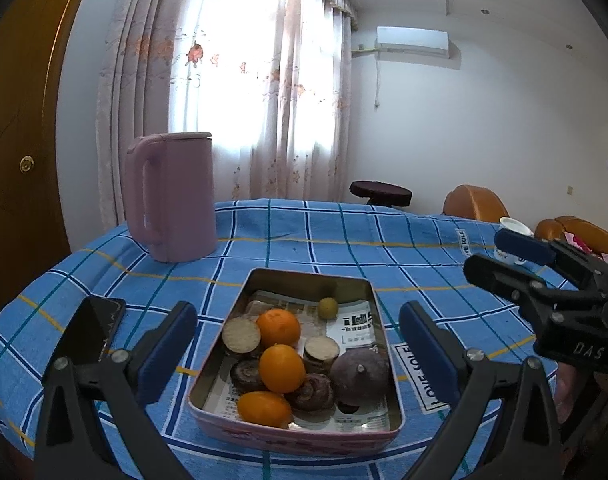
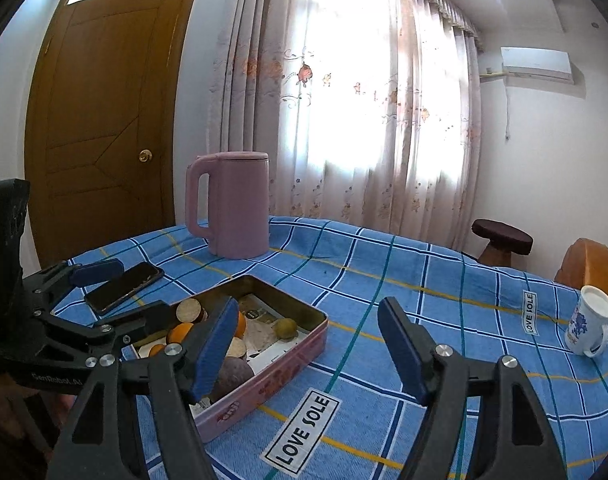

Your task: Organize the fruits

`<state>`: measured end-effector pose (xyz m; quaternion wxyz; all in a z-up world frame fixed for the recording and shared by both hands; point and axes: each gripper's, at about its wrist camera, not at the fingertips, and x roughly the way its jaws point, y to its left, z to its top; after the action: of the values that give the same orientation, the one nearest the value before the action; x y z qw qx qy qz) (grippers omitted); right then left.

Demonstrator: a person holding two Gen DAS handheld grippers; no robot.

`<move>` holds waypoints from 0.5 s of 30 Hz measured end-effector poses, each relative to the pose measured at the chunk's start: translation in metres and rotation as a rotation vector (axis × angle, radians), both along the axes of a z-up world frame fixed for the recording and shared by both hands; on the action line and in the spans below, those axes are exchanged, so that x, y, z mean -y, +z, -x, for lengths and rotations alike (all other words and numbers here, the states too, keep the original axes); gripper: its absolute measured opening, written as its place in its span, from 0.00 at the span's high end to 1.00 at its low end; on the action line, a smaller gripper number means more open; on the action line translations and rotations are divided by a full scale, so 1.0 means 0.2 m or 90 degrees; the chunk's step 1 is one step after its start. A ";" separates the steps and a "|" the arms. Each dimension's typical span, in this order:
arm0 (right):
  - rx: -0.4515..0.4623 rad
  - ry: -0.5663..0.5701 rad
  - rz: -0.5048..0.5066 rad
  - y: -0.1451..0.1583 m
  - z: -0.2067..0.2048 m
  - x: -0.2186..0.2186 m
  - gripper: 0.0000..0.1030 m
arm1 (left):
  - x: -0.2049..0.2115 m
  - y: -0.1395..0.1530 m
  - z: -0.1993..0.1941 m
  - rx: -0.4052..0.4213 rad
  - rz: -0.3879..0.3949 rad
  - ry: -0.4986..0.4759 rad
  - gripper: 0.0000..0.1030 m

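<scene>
A pink metal tray [image 1: 378, 308] lined with newspaper sits on the blue checked tablecloth. It holds three oranges [image 1: 278, 326], a small green fruit [image 1: 328, 305], a round purple fruit [image 1: 360, 372] and several brown cut pieces [image 1: 241, 334]. My left gripper [image 1: 298, 344] is open and empty, its fingers on either side of the tray's near end, above it. My right gripper [image 2: 308, 344] is open and empty, to the right of the tray [image 2: 304, 340]; it also shows in the left wrist view [image 1: 500, 258].
A pink kettle [image 1: 172, 196] stands behind the tray. A black phone [image 1: 90, 328] lies left of it. A white and blue cup [image 2: 590, 320] stands at the table's right edge. A stool [image 2: 502, 240] and an orange chair [image 2: 590, 266] are beyond the table.
</scene>
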<state>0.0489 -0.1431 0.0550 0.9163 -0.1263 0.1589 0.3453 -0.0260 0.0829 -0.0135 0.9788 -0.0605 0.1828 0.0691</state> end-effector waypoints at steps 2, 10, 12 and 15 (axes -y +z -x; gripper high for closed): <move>0.000 -0.004 -0.002 0.00 0.00 0.01 0.29 | 0.01 -0.01 0.00 -0.002 0.000 -0.002 0.00; 0.008 -0.005 -0.008 0.00 0.03 0.02 0.28 | 0.05 -0.01 0.01 -0.005 -0.013 -0.006 0.00; 0.009 -0.006 -0.009 0.00 0.03 0.03 0.28 | 0.06 0.00 0.01 -0.003 -0.018 -0.006 0.00; 0.010 -0.009 -0.012 0.01 0.04 0.05 0.28 | 0.07 0.01 0.01 -0.002 -0.021 -0.007 0.00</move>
<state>0.0415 -0.1521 0.0562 0.9209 -0.1192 0.1495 0.3396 -0.0279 0.0693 -0.0122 0.9798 -0.0436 0.1833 0.0671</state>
